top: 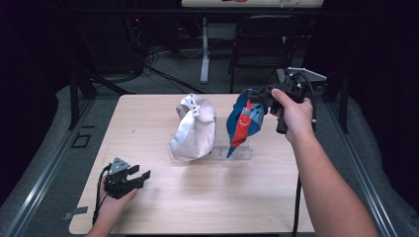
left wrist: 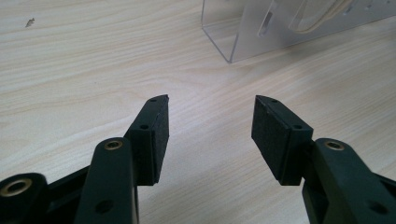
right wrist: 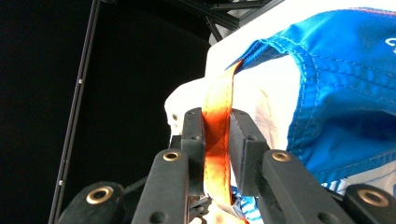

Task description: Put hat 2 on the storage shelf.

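Resting near the front left corner of the table (top: 207,207), well apart from the clear acrylic stand (top: 236,153) and on the person's side of it, the left gripper (top: 141,177) is idling with its jaws spread and nothing between its pads (left wrist: 161,135), which are pointing across bare wood toward a corner of the stand. Moving farther out, the cream cap (top: 193,127) is sitting upright just left of the stand's blue cap position, hanging on its own support. Beside it, the blue cap (top: 244,121) is being held above the stand by the right gripper (top: 253,95), whose jaws are pinching the cap's orange strap (right wrist: 215,140) flat between the pads. The step in hand appears to be the carrying of the blue cap to or from the stand; which direction cannot be judged here. The next move is calling for a steady grip on the thin strap while the crown is being guided, since the fabric is dangling loosely and could be snagging on the stand's upright. The blue cap is showing bright blue panels with pale stitching, a white inner lining, a patterned patch and the orange strap running down its middle, its lower tip reaching down to the stand's base.
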A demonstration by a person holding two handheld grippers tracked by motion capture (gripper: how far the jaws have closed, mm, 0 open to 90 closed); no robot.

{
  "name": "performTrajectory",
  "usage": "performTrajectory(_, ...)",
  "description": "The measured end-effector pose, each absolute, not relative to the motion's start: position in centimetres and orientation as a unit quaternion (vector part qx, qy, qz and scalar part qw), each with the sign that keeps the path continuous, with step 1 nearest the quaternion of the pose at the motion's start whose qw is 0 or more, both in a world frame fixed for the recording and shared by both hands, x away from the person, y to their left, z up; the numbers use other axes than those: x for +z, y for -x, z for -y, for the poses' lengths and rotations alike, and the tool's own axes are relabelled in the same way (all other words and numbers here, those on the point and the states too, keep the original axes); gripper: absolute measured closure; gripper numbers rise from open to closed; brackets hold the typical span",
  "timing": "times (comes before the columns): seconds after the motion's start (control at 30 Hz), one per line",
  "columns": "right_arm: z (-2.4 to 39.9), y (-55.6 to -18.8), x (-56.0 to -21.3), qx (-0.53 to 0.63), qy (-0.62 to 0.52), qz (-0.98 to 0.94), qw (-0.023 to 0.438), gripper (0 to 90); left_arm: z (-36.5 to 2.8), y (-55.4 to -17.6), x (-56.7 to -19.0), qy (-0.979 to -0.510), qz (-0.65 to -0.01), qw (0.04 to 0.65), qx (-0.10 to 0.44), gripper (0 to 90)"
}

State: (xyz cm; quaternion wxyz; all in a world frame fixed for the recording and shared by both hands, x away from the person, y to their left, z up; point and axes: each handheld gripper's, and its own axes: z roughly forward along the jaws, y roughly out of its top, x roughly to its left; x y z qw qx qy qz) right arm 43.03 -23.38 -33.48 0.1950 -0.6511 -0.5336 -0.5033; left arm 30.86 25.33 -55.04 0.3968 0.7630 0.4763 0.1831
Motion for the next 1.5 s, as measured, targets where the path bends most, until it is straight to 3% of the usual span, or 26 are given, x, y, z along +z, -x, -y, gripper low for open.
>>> performTrajectory(0.87,23.3,-42.6,-36.3,-0.484,0.661,0.540,0.194,74.9,-25.3,-30.8,-55.1,-0.759,-0.480,0.401,0.178,47.1)
performTrajectory(1.2,24.4,-41.6,-36.2,-0.490,0.661,0.544,0.162,63.2,-25.5,-30.9,-55.0,-0.762,-0.481,0.396,0.177,47.2)
performTrajectory(1.5,25.0,-38.5,-36.3,-0.467,0.646,0.599,0.077,57.1,-25.3,-31.0,-55.2,-0.758,-0.483,0.400,0.179,47.0)
